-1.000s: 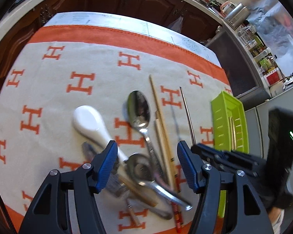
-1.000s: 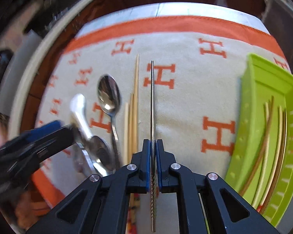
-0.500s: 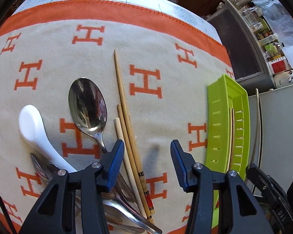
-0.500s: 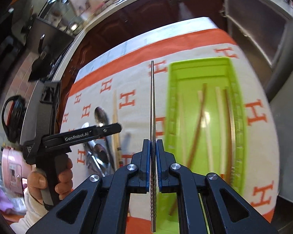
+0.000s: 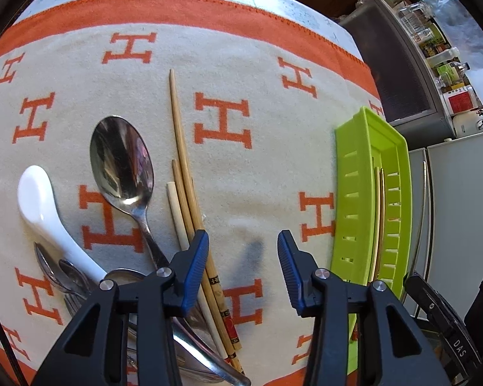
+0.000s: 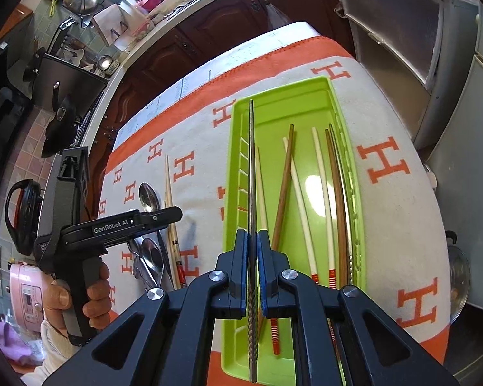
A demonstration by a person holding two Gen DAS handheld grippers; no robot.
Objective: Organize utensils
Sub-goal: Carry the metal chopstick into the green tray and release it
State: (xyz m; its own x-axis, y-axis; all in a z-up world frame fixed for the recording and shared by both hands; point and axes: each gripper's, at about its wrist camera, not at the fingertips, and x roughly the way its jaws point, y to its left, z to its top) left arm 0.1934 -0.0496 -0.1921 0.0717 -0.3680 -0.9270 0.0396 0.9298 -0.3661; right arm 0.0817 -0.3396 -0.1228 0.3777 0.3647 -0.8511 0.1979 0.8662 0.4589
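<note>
right wrist view | right gripper (image 6: 250, 270) clamped on metal chopstick (image 6: 250, 173) above green tray (image 6: 306, 95) | tray holds about 6 chopsticks | left gripper (image 5: 241, 257) closing, nothing between jaws, over wooden chopsticks (image 5: 183, 173) | spoons (image 5: 122, 157) left on cloth

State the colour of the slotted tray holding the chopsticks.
Lime green; the tray shows best in the right wrist view.

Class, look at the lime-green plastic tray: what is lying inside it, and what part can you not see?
Inside the lime-green plastic tray lie several chopsticks: cream ones and dark brown wooden ones. Their near ends and the tray's front are hidden behind the right tongs, shut on a thin metal chopstick.
</note>
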